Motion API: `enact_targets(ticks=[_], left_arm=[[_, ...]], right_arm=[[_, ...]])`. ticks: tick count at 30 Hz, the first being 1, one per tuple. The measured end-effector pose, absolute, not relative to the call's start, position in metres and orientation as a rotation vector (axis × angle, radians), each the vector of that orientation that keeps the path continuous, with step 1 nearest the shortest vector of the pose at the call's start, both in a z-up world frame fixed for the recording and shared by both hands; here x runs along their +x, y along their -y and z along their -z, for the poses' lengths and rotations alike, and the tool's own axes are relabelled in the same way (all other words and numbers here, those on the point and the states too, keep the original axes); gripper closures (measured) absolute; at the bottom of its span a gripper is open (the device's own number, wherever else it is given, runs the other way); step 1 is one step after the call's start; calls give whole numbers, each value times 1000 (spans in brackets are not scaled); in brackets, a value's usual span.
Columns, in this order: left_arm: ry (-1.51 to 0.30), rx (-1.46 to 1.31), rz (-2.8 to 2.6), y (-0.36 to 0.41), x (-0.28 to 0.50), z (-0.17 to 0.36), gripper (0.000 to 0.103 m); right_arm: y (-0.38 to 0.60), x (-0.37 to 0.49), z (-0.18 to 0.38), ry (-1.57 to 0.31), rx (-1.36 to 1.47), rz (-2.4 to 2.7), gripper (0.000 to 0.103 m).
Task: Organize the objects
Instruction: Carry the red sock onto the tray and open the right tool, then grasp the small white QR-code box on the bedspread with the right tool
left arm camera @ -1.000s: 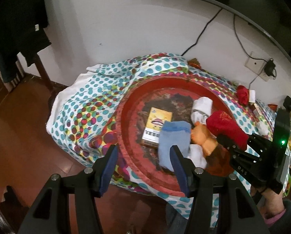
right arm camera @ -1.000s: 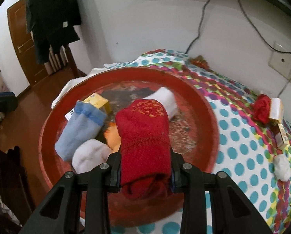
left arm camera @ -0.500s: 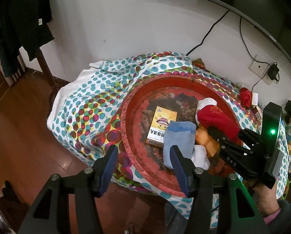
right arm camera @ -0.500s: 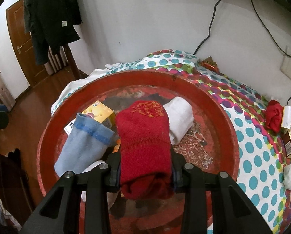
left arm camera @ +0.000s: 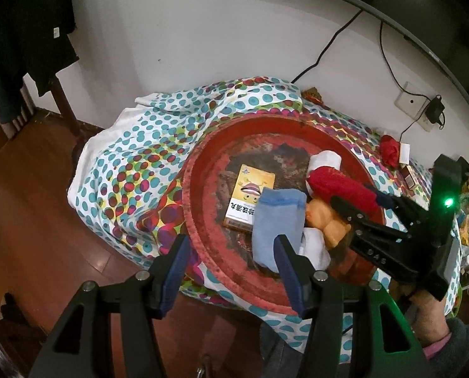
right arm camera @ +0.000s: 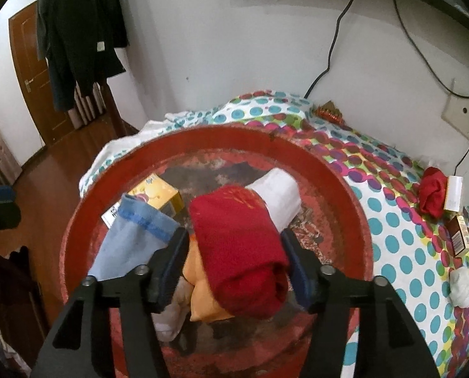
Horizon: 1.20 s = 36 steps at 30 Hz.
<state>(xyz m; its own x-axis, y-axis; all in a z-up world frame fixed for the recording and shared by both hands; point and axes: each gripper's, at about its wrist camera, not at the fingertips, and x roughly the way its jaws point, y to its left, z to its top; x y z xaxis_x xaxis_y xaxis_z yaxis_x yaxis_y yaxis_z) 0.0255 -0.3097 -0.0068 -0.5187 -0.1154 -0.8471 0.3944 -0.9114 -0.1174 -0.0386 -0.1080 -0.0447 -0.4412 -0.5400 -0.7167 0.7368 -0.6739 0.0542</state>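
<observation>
A round red tray [left arm camera: 200, 220] [right arm camera: 329, 170] lies on a polka-dot cloth. In it are a yellow box [left arm camera: 250, 198] [right arm camera: 159, 193], a light blue sock [left arm camera: 275, 220] [right arm camera: 130, 236], a white sock [right arm camera: 281, 195], an orange sock [left arm camera: 325, 220] [right arm camera: 203, 296] and another white sock [left arm camera: 313, 245]. My right gripper [right arm camera: 234, 242] [left arm camera: 354, 208] stands open around a rolled red sock [right arm camera: 240, 245] [left arm camera: 341, 189], which rests on the pile with gaps at both pads. My left gripper [left arm camera: 231, 252] is open and empty, above the tray's near rim.
On the cloth right of the tray lie a red sock [right arm camera: 432, 195], a white sock ball [right arm camera: 461, 286] and small boxes [right arm camera: 459, 234]. A wall with cables and a socket [right arm camera: 464, 116] stands behind. Wooden floor [left arm camera: 30, 220], a door and hanging dark clothes are at the left.
My right gripper has carried the red sock forward over the tray, lowered it onto the sock pile and opened its jaws. My left gripper has pulled back and up slightly.
</observation>
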Motion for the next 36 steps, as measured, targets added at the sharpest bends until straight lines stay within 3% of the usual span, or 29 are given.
enact_targets(ticks=[11,30,36], left_arm=[[-382,1384,2475,296,19,15,47],[-206,1460,2645,232,-5,42,47],[-53,1555,2753,186,-16,65,47]], right_arm=[[44,-47,37,-247,926,2250,34],[-142,-171,61,-164,1111,2610,34],[-129,-216,71,-283,1128,2572,35]])
